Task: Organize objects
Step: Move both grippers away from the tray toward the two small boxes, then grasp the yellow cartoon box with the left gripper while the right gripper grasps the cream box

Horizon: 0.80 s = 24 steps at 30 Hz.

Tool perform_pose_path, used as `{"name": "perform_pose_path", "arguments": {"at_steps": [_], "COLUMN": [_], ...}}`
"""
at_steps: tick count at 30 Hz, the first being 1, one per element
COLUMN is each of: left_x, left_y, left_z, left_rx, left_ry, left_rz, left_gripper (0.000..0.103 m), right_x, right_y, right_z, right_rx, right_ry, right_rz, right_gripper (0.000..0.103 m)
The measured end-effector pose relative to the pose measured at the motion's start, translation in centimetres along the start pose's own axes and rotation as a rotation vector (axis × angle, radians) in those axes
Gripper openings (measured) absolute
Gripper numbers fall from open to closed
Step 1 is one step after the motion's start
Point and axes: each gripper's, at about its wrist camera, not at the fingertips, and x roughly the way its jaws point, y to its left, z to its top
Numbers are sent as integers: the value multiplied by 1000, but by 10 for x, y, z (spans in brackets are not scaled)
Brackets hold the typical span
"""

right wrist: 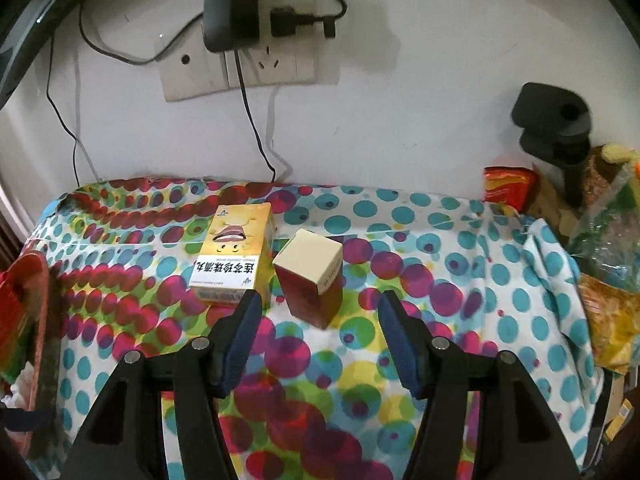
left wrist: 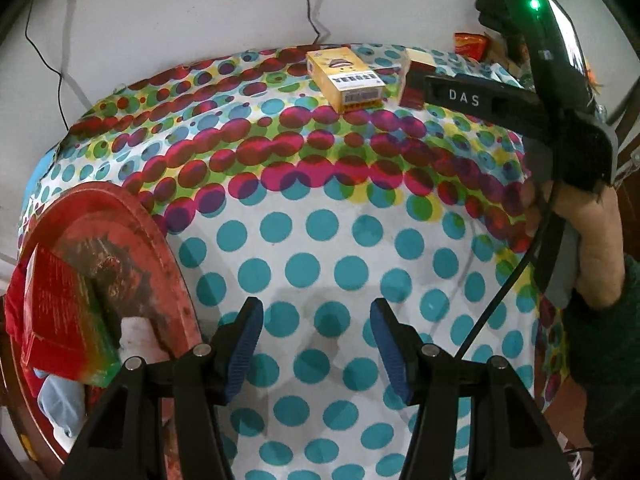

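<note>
both jaws stand open and empty: the left gripper (left wrist: 316, 344) over the dotted tablecloth (left wrist: 304, 264), the right gripper (right wrist: 320, 336) near the upright red-and-cream carton (right wrist: 310, 280), yellow cardboard box (right wrist: 234, 256) to its left.

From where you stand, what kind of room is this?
Probably an ordinary home, not a lab or shop. A table wears a spotted tablecloth, small medicine boxes sit on it, a wall socket holds chargers, and snack bags pile at the side.

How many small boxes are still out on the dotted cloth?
2: the yellow box near the wall, and the dark red box close beside it. A third, red box sits in the red tray.
</note>
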Motion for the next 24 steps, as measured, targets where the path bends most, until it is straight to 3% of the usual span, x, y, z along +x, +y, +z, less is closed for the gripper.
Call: {"name": "perform_pose_path", "arguments": {"at_steps": [6, 10, 18, 24], "left_x": [9, 11, 18, 42], "left_y": [2, -4, -30, -39], "left_z": [17, 40, 107, 145], "left_rx": [-7, 9, 6, 8], "left_ry": [-8, -37, -139, -97], "left_rz": [24, 35, 48, 91], "left_gripper": [57, 57, 58, 61], "right_x": [22, 28, 14, 13], "right_y": [1, -1, -28, -56], "right_z": [0, -1, -8, -13], "right_rx": [3, -6, 20, 143], "right_ry": [4, 4, -54, -65], "right_rz": [16, 23, -8, 60], "right_gripper": [57, 35, 35, 35]}}
